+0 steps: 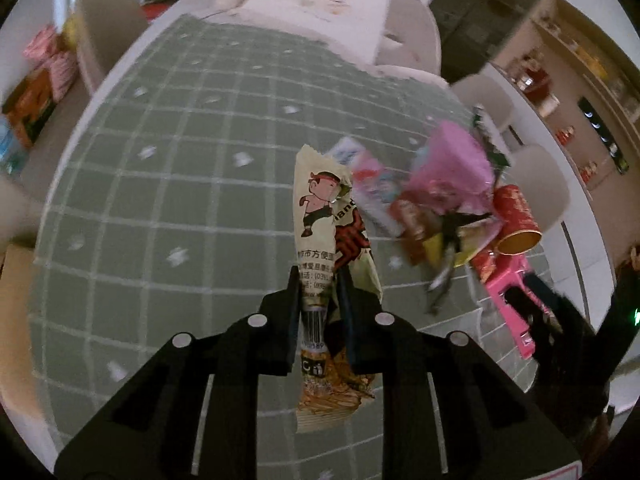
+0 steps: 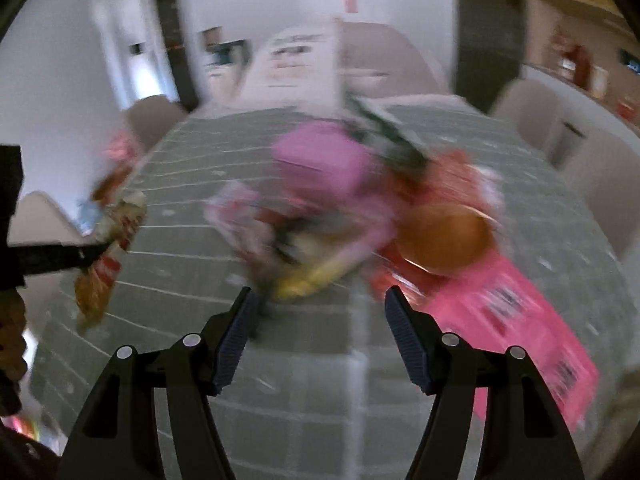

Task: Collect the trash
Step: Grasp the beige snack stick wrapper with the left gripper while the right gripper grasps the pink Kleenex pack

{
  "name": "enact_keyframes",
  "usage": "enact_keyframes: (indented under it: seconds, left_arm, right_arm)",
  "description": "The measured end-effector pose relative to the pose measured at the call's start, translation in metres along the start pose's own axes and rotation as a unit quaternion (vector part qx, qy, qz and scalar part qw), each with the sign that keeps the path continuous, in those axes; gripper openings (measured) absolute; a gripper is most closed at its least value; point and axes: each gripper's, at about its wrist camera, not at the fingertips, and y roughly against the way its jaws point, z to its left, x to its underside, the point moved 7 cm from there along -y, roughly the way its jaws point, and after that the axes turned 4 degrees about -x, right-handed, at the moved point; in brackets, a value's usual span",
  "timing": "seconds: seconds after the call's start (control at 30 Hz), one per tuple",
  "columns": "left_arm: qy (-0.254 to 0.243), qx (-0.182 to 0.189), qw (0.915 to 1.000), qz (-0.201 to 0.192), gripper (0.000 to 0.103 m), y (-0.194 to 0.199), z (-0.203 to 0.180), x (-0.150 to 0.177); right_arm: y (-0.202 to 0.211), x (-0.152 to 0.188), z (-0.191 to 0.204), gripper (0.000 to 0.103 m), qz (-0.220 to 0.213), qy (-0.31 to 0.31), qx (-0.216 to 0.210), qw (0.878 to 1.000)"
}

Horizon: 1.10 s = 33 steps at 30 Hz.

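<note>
My left gripper point(image 1: 319, 280) is shut on a cream noodle snack wrapper point(image 1: 320, 208) with a cartoon boy, held above the green checked tablecloth point(image 1: 180, 184). The wrapper also shows in the right wrist view point(image 2: 108, 240), at the far left, held by the left gripper. My right gripper point(image 2: 318, 300) is open and empty, just short of a pile of trash point(image 2: 320, 208). The pile holds a pink-purple wrapper point(image 1: 452, 168), a red cylinder can point(image 1: 516, 220) with a gold inside point(image 2: 444, 240), a pink box point(image 2: 516, 320) and small packets. The right wrist view is blurred.
Beige chairs point(image 1: 104, 28) stand around the table. Boxes and snack packs point(image 1: 36, 92) lie at the table's left edge. A white bag with a cartoon print point(image 1: 332, 0) sits at the far end. Shelves point(image 1: 580, 92) line the right wall.
</note>
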Motion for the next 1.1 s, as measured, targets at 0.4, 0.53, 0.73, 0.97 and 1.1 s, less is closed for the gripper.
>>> enact_keyframes:
  seconds: [0.4,0.53,0.73,0.97,1.1]
  left_arm:
    - [0.006,-0.011,0.9999,-0.005,0.019,0.017,0.061,-0.005]
    - [0.008,-0.009,0.9999,-0.006,0.019,0.017,0.076,-0.012]
    - [0.02,0.003,0.9997,0.009,0.019,0.007,0.088,-0.016]
    - [0.013,0.016,0.9996,0.022,0.019,-0.001,0.086,-0.016]
    - [0.014,0.021,0.9994,0.026,0.019,-0.004,0.083,-0.017]
  right_arm:
    - [-0.139,-0.065,0.083,0.063,0.053,0.147,-0.04,0.987]
    - [-0.161,-0.069,0.075,0.063,0.068,0.115,-0.034,0.99]
    - [-0.168,-0.055,0.064,0.063,0.095,0.077,-0.043,0.992]
    - [-0.134,-0.018,0.081,0.063,0.093,0.022,-0.089,0.991]
    - [-0.128,-0.004,0.096,0.065,0.082,0.07,-0.05,0.993]
